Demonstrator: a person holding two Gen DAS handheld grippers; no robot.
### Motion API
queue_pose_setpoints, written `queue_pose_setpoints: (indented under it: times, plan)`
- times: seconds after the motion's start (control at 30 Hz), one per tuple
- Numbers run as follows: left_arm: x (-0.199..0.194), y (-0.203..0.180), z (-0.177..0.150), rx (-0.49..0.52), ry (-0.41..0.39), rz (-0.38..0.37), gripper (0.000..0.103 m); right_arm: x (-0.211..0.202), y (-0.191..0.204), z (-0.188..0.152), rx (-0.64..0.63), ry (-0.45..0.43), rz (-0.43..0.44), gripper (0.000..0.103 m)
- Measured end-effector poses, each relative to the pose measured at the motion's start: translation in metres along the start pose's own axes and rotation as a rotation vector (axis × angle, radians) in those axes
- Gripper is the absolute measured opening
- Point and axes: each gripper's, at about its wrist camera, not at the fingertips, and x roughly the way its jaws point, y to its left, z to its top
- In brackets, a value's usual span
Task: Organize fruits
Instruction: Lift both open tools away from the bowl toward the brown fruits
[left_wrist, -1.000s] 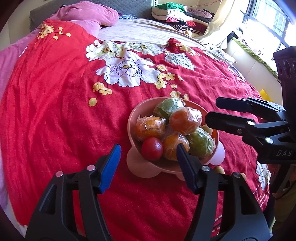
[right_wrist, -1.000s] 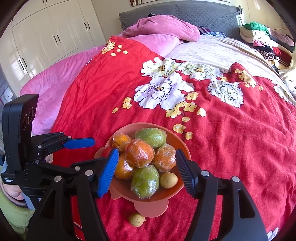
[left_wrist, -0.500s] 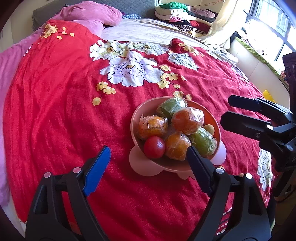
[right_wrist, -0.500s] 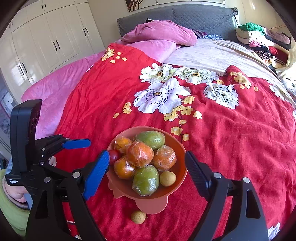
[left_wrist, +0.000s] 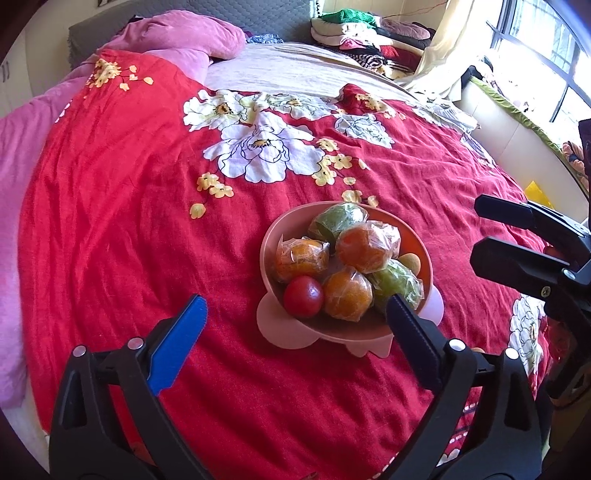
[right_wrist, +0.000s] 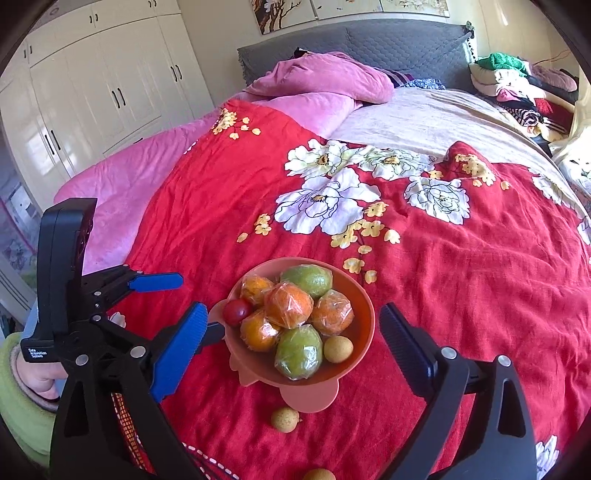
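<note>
The left gripper has just been opening and now stands spread wide, released, with nothing pressed between its blue pads; the near side of the bowl shows in the gap between them, apart from both fingers. The right gripper has likewise just been opening and is released, its jaws wide on either side of the bowl with neither pad touching it. In the left wrist view the right gripper's black fingers come in from the right edge, beyond the bowl.

The pink bowl sits on a red bedspread near the bed's near edge. In it lie three wrapped oranges, two wrapped green fruits, a small red fruit against the rim on the left-gripper side, and a small tan fruit by the rim on the right-gripper side. All the wrapped pieces touch one another in a heap.

Outside the bowl, a loose tan fruit lies on the bedspread just beside the bowl's foot, toward the near edge. Another fruit shows partly at the bottom of the right wrist view, nearer the edge still.

A sleeve in pale green shows behind the left gripper. Pink bedding lies toward the far corner by the grey headboard, and folded clothes are piled at the far right corner.
</note>
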Motion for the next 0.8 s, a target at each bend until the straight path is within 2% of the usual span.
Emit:
queue_pose_setpoints:
  times: [0.8]
  plan:
    - [-0.025,-0.019,-0.006,0.033,-0.033,0.011,0.093,-0.039,-0.009,-0.023,0.004,-0.015,-0.054,0.096]
